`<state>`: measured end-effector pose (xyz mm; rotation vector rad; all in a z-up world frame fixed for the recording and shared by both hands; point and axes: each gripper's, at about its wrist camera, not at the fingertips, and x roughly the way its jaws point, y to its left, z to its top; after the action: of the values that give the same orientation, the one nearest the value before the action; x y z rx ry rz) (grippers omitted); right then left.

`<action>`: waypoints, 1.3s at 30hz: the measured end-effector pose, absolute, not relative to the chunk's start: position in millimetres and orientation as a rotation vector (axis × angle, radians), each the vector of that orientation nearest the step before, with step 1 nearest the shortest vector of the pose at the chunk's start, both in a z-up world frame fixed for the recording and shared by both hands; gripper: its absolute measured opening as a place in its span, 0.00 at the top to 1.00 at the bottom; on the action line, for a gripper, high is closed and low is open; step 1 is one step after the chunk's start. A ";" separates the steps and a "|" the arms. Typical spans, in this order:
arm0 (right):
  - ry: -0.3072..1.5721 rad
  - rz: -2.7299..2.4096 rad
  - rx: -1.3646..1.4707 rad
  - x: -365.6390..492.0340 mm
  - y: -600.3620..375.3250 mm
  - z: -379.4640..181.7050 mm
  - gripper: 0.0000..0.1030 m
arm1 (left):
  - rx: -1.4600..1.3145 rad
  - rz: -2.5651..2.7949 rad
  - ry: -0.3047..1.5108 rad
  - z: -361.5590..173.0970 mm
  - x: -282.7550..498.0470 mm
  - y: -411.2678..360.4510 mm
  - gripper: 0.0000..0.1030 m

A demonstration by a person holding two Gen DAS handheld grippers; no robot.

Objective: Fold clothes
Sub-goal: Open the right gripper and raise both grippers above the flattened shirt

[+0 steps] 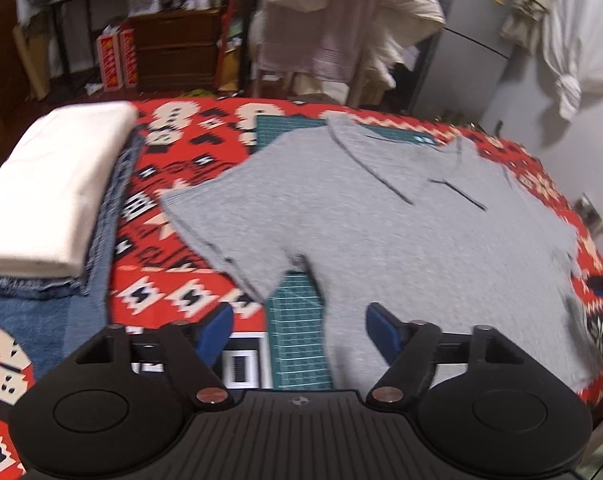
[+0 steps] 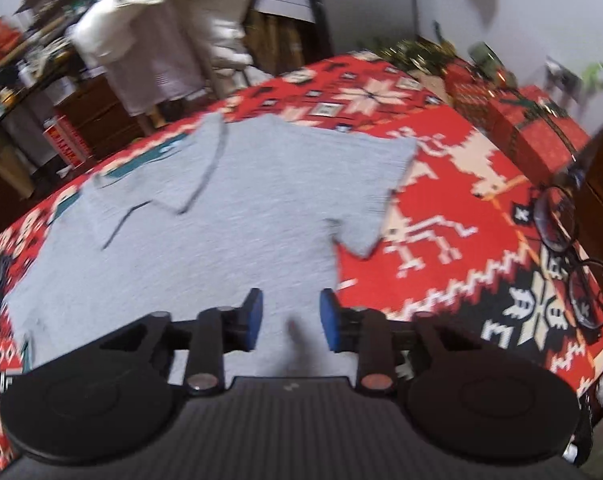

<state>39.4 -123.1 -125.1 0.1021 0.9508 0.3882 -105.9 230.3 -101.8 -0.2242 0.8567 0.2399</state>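
Grey polo shirt (image 1: 401,232) spread flat on the patterned counter (image 2: 441,184), collar at its far end. Left tongs (image 1: 299,330) level above the shirt's near hem, jaws wide, empty. Right tongs (image 2: 291,318) likewise above the hem, jaws narrower, gripping nothing.

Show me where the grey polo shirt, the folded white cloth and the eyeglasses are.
grey polo shirt (image 1: 421,248): left wrist view, middle of its body.
folded white cloth (image 1: 49,188): left wrist view, top face, on the denim.
eyeglasses (image 2: 557,220): right wrist view, farther lens.
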 end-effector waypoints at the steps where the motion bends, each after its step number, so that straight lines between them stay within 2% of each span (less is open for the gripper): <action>1: 0.943 0.404 0.088 33.5 -116.3 -124.1 0.55 | -0.208 0.243 0.850 -101.8 -104.0 223.2 0.24; 3: 0.923 0.430 0.055 21.8 -101.6 -124.7 0.37 | -0.181 0.243 0.836 -103.0 -99.0 208.1 0.20; 6: 0.920 0.442 0.017 9.3 -81.8 -132.0 0.33 | -0.113 0.236 0.829 -110.5 -89.4 186.4 0.14; 9: 0.902 0.452 -0.058 -2.3 -62.2 -141.3 0.23 | -0.042 0.252 0.846 -124.8 -76.1 165.4 0.12; 17: 0.868 0.484 -0.148 -9.5 -41.9 -171.6 0.12 | -0.002 0.219 0.899 -157.3 -63.0 146.7 0.12; 22: 0.843 0.496 -0.197 -14.5 -36.4 -183.5 0.01 | -0.041 0.203 0.875 -165.6 -64.3 148.9 0.07; 25: 0.829 0.490 -0.192 -17.9 -36.4 -186.4 0.00 | -0.063 0.208 0.859 -169.9 -64.5 152.7 0.00; 39: 0.798 0.432 -0.168 -24.6 -36.4 -189.9 0.00 | -0.061 0.206 0.828 -171.9 -67.4 152.4 0.00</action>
<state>-24.6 -36.4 -189.9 -0.1680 0.7983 0.4322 -67.4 152.4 -171.9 -0.0611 0.8283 0.2065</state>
